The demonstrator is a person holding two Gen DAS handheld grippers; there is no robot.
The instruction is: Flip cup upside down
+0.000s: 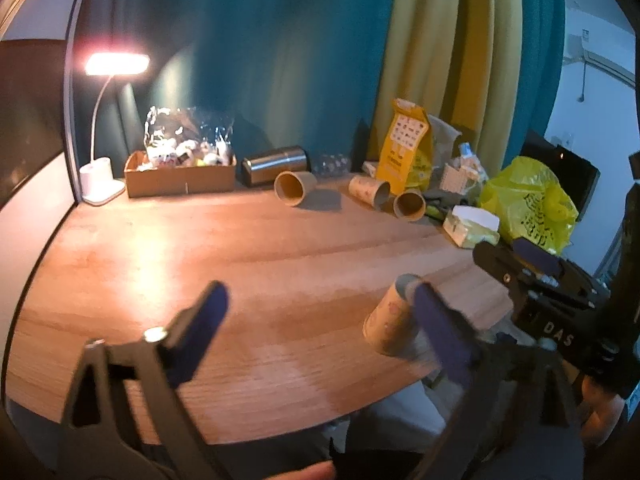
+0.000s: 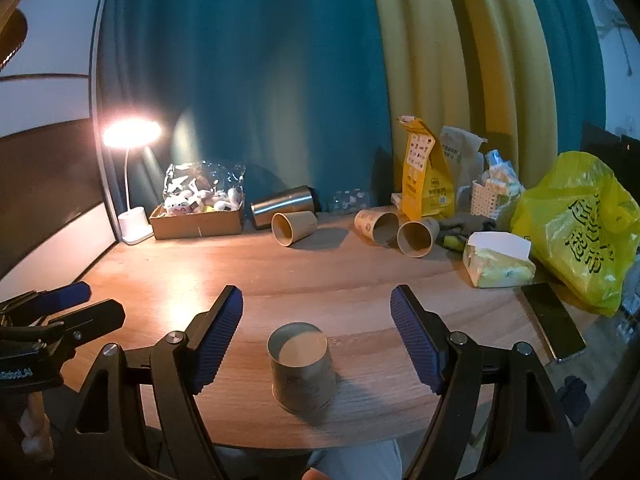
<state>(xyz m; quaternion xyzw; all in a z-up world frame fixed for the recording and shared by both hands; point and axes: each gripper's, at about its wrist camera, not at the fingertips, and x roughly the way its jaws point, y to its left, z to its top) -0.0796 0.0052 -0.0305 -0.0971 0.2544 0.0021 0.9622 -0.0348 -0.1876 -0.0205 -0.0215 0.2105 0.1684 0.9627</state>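
A brown paper cup [image 2: 303, 368] stands upside down near the table's front edge, base up, between the fingers of my open right gripper [image 2: 316, 340], which does not touch it. In the left wrist view the same cup [image 1: 390, 320] sits to the right, partly behind the right finger of my open, empty left gripper [image 1: 320, 332]. The right gripper [image 1: 532, 276] also shows there at the far right. Three more paper cups lie on their sides at the back: one in the middle [image 2: 292, 226] and two to its right [image 2: 376, 226] [image 2: 418, 236].
A wooden table [image 2: 340, 276] holds a lit desk lamp [image 2: 132, 200], a cardboard box of snacks [image 2: 200, 220], a steel tumbler on its side [image 2: 282, 206], yellow bags [image 2: 580, 228], a tissue pack [image 2: 498, 264] and a phone [image 2: 554, 326]. Curtains hang behind.
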